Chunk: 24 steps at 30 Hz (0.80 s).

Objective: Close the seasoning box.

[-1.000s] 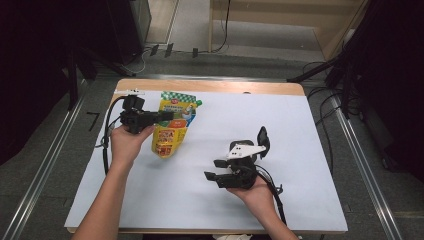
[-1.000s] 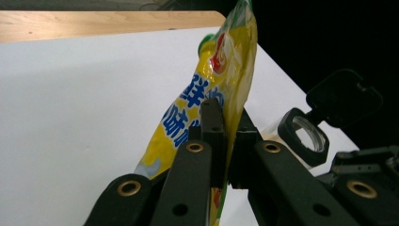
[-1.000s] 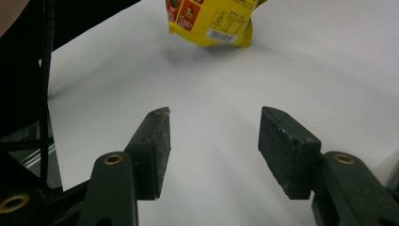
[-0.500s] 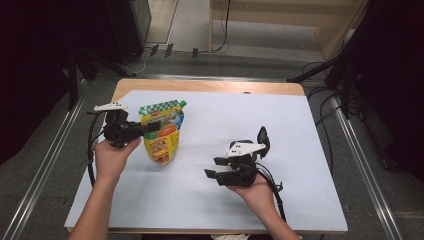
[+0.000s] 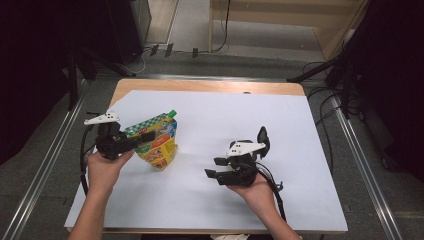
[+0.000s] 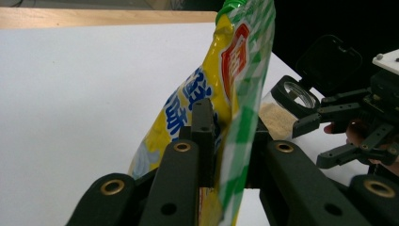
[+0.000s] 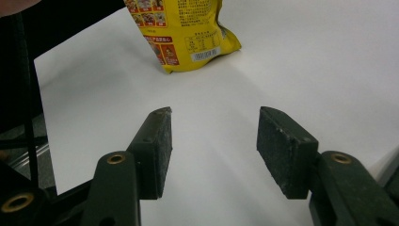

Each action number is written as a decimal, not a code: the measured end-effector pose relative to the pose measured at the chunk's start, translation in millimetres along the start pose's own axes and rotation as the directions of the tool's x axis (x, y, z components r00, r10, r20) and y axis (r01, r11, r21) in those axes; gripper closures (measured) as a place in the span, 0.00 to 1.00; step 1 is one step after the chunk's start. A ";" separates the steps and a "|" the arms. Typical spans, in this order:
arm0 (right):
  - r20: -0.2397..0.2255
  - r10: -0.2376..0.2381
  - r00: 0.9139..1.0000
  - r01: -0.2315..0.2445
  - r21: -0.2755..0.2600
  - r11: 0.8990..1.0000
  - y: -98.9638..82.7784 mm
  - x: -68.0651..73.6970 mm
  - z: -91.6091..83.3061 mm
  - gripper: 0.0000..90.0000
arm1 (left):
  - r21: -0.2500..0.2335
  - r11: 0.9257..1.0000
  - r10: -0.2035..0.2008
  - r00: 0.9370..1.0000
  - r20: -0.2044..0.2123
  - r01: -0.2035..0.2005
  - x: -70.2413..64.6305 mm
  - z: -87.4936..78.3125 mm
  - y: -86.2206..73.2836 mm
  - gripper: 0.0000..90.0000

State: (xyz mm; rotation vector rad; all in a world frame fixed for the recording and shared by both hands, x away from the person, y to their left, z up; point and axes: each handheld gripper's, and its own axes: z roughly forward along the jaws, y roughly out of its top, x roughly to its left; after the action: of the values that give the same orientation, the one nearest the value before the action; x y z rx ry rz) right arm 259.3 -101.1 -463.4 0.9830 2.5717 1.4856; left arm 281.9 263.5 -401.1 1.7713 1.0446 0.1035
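Leftmost in the high view, the left tongs (image 5: 142,139) sit at the frame's left-centre with the yellow snack pouch (image 5: 156,141) between their jaws; the jaws have just been opening, though the pads look close against it. The pouch stands upright on the white desk (image 5: 210,120). Lower centre, the right tongs (image 5: 214,167) gape half open, holding nothing.
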 end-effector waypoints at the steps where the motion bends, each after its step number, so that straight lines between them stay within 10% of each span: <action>1: -0.001 0.001 1.000 -0.001 0.000 1.000 0.0 -0.4 -0.1 0.53 | 0.002 1.000 -0.004 1.000 0.001 0.004 0.2 -0.5 -0.8 0.87; 24: 0.013 0.066 0.998 -0.066 0.021 0.998 9.6 -20.2 -28.6 0.74 | 0.132 0.989 -0.062 0.998 -0.033 0.066 8.8 -13.0 -11.7 0.55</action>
State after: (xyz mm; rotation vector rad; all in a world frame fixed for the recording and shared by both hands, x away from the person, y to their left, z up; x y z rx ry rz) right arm 271.6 -130.5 -445.9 1.0868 2.5762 1.4646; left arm 273.7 280.1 -407.7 1.8586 1.1512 0.0199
